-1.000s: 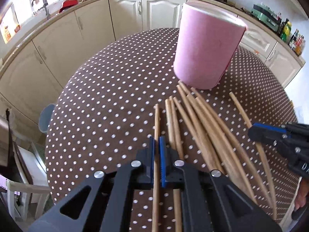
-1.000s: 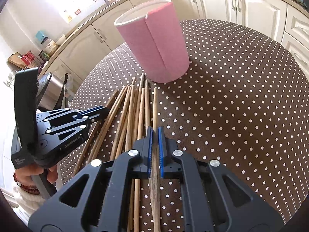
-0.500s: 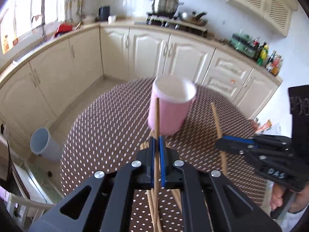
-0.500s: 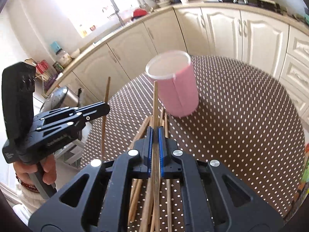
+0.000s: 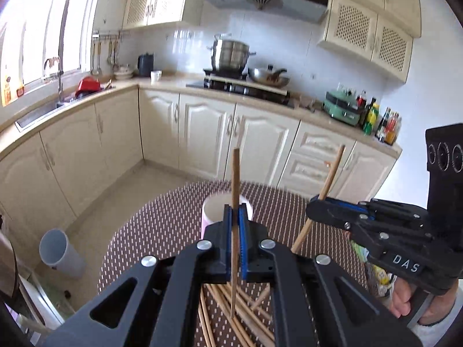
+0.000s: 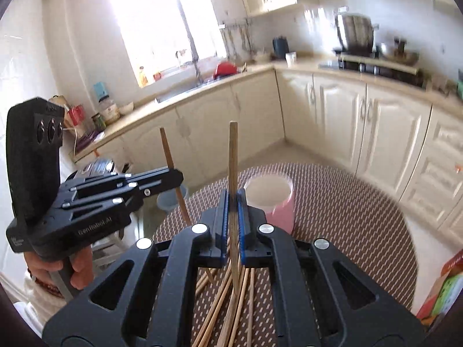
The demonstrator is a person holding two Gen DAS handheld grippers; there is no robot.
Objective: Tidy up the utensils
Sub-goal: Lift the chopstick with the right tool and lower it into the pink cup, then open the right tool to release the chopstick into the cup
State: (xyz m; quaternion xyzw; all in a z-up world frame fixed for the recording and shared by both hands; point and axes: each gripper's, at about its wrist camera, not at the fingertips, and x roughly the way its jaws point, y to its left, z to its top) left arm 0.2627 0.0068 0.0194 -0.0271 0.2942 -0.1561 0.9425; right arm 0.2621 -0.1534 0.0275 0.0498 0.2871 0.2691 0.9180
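We've got both grippers up above the table [image 5: 162, 217], each clamped on one chopstick. Left gripper [image 5: 235, 217]: jaws pinched tight on a wooden chopstick [image 5: 235, 173] that stands near upright, tip well above the fingers, lower end hanging free over the pile. Right gripper [image 6: 233, 202]: same story, jaws squeezed shut on its own chopstick [image 6: 233, 156], also near vertical (this view is motion-blurred, but the grip reads clearly). In the left wrist view the right gripper sits off to the right with its stick tilted; in the right wrist view the left gripper sits off to the left, held by a hand [image 6: 73, 269].

Pink cup [image 6: 273, 202] stands upright on the far part of the dotted tablecloth, open mouth up, nothing visible inside from here. Loose chopsticks [image 6: 231, 312] lie in a rough fan on the near side of the table, below both grippers, well short of the cup. Grey bin [image 5: 59, 253] is on the floor, left of the table.
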